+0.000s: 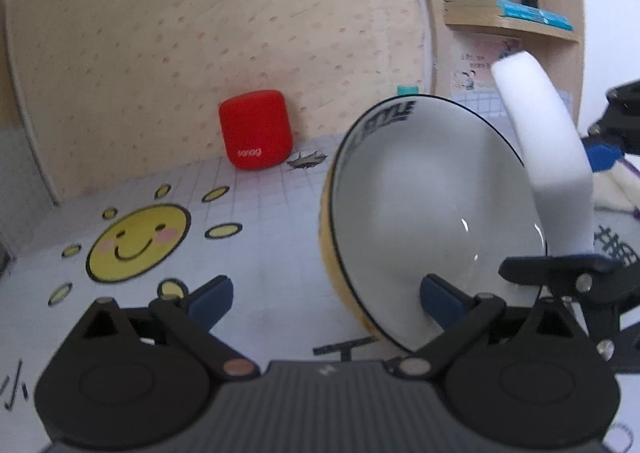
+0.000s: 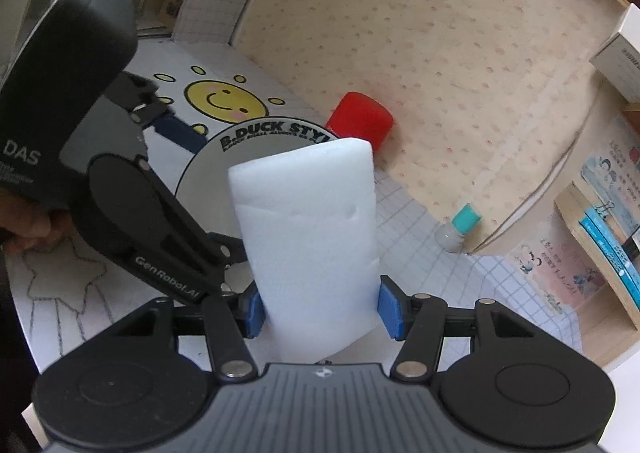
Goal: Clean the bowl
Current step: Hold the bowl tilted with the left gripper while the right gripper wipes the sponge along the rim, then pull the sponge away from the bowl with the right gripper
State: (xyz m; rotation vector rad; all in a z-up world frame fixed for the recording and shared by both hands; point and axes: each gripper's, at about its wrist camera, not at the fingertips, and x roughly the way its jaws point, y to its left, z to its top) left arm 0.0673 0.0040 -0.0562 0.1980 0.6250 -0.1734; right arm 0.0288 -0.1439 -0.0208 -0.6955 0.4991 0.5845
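Left wrist view: left gripper (image 1: 325,303) fingers spread, one pad inside tilted bowl (image 1: 424,209), other outside; grip unclear, cannot tell. Bowl mid-tabletop (image 1: 260,253). Sponge (image 1: 552,157) leans over right rim.

Right wrist view: right gripper (image 2: 320,307) clamped on sponge (image 2: 308,229), bowl (image 2: 212,169) behind. Sweep sponge round inside; red speaker (image 2: 362,121) near back wall, little room.

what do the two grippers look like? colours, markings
Both match: ribbed dark grey body, black scissor linkages with silver pivot screws, round black discs at either side, blue finger pads. Left gripper carries white "DAS" on its body and "GenRobot.AI" on a link, seen from the right wrist. Right gripper shows a small centre logo. No cables visible.
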